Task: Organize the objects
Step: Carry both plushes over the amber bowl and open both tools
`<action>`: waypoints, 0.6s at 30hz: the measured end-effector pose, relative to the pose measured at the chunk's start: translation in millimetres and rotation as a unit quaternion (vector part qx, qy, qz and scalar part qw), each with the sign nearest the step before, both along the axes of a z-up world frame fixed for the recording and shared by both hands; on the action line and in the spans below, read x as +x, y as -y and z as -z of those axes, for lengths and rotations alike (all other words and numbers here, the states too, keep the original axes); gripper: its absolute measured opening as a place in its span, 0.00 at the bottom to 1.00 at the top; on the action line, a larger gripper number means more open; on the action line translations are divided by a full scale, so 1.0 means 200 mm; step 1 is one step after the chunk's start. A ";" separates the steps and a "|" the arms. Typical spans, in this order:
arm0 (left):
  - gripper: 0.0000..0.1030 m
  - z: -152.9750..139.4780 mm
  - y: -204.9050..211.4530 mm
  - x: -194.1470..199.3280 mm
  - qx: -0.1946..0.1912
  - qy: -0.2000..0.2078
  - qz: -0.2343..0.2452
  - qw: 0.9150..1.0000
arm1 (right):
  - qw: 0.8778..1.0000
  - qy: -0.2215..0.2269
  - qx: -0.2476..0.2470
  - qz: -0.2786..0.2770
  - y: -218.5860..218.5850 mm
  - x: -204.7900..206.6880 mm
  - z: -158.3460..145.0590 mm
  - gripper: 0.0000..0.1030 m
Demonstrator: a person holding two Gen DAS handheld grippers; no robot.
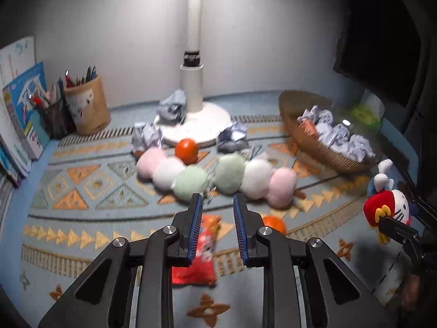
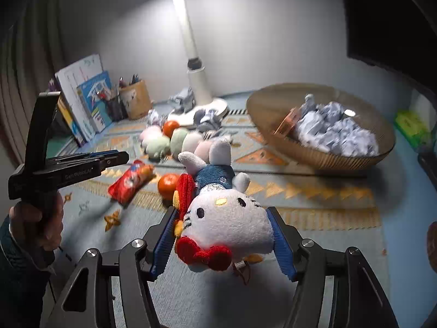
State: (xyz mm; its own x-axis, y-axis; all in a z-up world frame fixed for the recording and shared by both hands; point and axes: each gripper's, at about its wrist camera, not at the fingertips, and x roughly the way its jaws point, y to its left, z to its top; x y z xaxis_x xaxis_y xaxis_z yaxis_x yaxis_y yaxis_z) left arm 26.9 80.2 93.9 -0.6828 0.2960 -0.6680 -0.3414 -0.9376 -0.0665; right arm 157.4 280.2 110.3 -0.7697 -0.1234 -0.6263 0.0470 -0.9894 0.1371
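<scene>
Right tool [image 2: 222,242] is clamped on the plush [image 2: 226,218], lifted over the counter near the basket [image 2: 322,158]; left tool [image 1: 217,227] looks narrow and empty. Plush could get dropped since only the soft head is squeezed.

Red snack packet [image 1: 195,248] half behind fingers [image 1: 194,227].
</scene>
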 end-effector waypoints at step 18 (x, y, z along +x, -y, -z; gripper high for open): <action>0.61 0.36 0.06 -0.02 -0.059 0.096 -0.028 0.993 | 0.998 0.005 -0.062 0.021 -0.29 0.05 0.03 0.61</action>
State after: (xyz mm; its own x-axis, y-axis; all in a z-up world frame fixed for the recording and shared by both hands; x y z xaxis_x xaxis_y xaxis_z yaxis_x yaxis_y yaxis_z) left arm 23.6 67.9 21.5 -0.5526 0.1734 -0.8152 -0.2802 -0.9598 -0.0142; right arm 167.6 338.3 104.3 -0.7698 -0.1671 -0.6161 0.0034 -0.9662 0.2579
